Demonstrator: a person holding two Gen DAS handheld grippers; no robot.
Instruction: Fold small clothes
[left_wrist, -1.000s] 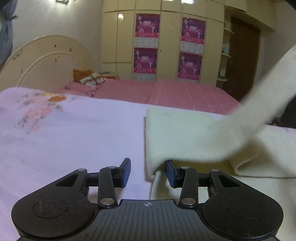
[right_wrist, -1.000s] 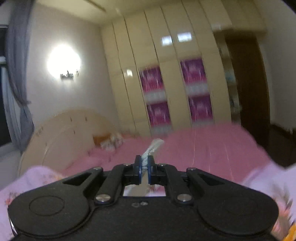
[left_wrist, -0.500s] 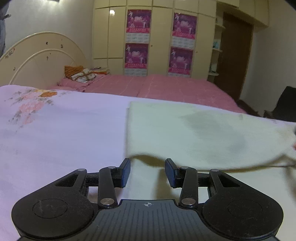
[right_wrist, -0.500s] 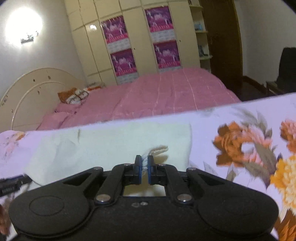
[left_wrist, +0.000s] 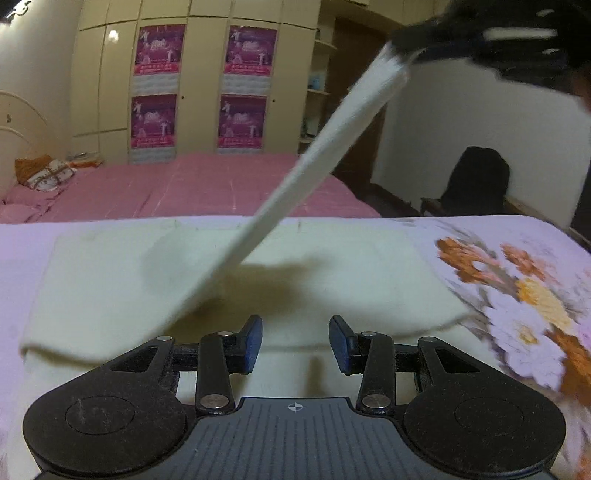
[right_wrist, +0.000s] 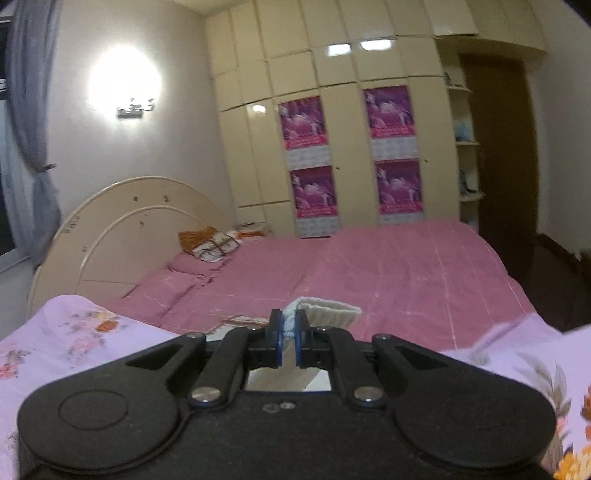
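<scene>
— Starting nearest: what is the left tool (left_wrist: 295, 343) doing?
— It sits low with its jaws spread, gripping nothing, just short of the near folded edge of the cream garment (left_wrist: 122, 291).
— And the garment itself?
— It lies flat on the lilac floral sheet (left_wrist: 517, 295). Its left and far edges run straight; the right edge ends just beside the orange flower print. Bare sheet shows on both sides of it.
— The right tool (right_wrist: 289, 328)?
— Clenched on a ribbed end of the garment (right_wrist: 328, 312), held high. From the left view a taut strip of the cloth rises from the middle of the garment up to the right tool (left_wrist: 402, 44) at top right, casting a shadow on the flat part.
— Farther off?
— A pink bed (right_wrist: 388, 273), then the cream wardrobe (right_wrist: 343, 155) with its purple posters (right_wrist: 303, 122).
</scene>
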